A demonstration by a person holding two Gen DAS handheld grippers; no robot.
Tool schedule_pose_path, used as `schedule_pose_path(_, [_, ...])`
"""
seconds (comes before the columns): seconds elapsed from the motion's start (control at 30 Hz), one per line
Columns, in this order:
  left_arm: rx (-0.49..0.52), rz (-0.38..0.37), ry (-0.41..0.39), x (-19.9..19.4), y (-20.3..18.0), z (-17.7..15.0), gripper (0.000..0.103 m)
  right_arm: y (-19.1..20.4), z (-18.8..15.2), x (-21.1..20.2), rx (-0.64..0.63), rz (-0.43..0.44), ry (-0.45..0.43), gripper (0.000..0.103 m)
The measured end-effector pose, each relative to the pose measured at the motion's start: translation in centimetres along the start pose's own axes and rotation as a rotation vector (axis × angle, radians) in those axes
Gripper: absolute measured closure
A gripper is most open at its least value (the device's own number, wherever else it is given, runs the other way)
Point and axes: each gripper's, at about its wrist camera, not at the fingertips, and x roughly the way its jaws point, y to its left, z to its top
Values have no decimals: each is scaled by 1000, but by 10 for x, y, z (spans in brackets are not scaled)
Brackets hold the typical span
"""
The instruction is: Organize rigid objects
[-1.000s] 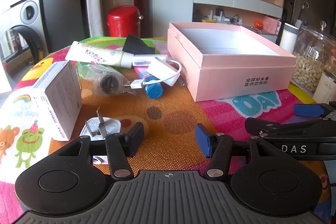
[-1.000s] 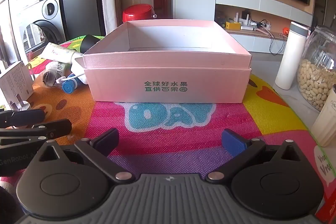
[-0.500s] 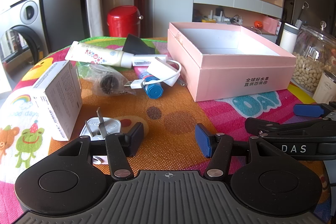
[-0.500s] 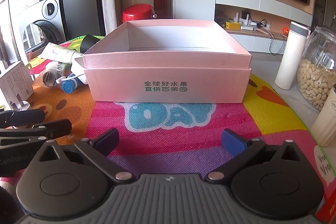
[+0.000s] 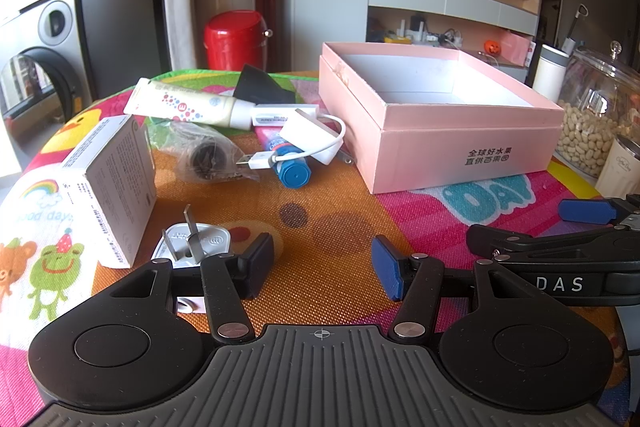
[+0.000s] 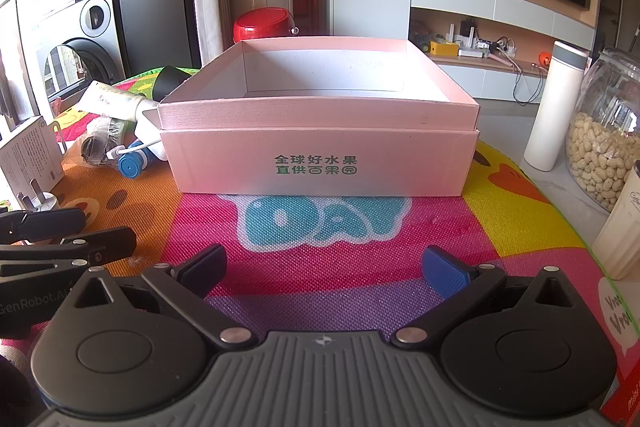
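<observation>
While both tools sit low over the woven, brightly printed mat (image 5: pixel 332 187), the left gripper (image 5: pixel 322 269) has its blue-padded fingers spread apart with nothing between them, and the right gripper (image 6: pixel 324 265) is spread wider still, likewise holding nothing.

Nearest the left gripper, just beyond its left finger, a white plastic plug adapter (image 5: pixel 194 241) lies on its back with two flat metal prongs sticking up. Beside it to the left stands a grey-and-white cardboard carton (image 5: pixel 110 187), a printed rectangular block tilted slightly, its long axis running away from the camera.

Farther on lies a crinkled clear plastic bag (image 5: pixel 208 157) with a dark round item inside. Next to it a blue-capped tube (image 5: pixel 290 163) lies flat, cap pointing toward the camera, its long axis running back toward the box. Across it rests a white charger (image 5: pixel 310 133) with a looped white cable ending in a metal USB plug. Behind these a cream squeeze tube (image 5: pixel 184 103) lies crosswise, white cap pointing right toward the box, touching a small flat white packet (image 5: pixel 276 115).

Right of this cluster, straight ahead of the right gripper, sits the open pink cardboard box (image 6: pixel 320 163), a shallow square with smooth matte walls, a white interior and green characters printed on its front.
</observation>
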Motion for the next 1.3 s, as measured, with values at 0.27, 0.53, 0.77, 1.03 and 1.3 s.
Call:
schedule_pose_path(0.27, [0, 0, 0, 0, 0, 0, 43, 0, 0, 0, 0, 0, 0, 0])
schedule_pose_path(0.53, [-1, -1, 0, 0, 0, 0, 43, 0, 0, 0, 0, 0, 0, 0])
schedule_pose_path(0.77, [0, 0, 0, -1, 1, 0, 43, 1, 0, 1, 0, 0, 0, 0])
schedule_pose_path(1.03, [10, 8, 1, 1, 1, -1, 43, 0, 0, 1, 0, 0, 0, 0])
schedule_pose_path(1.3, [10, 8, 1, 1, 1, -1, 43, 0, 0, 1, 1, 0, 0, 0])
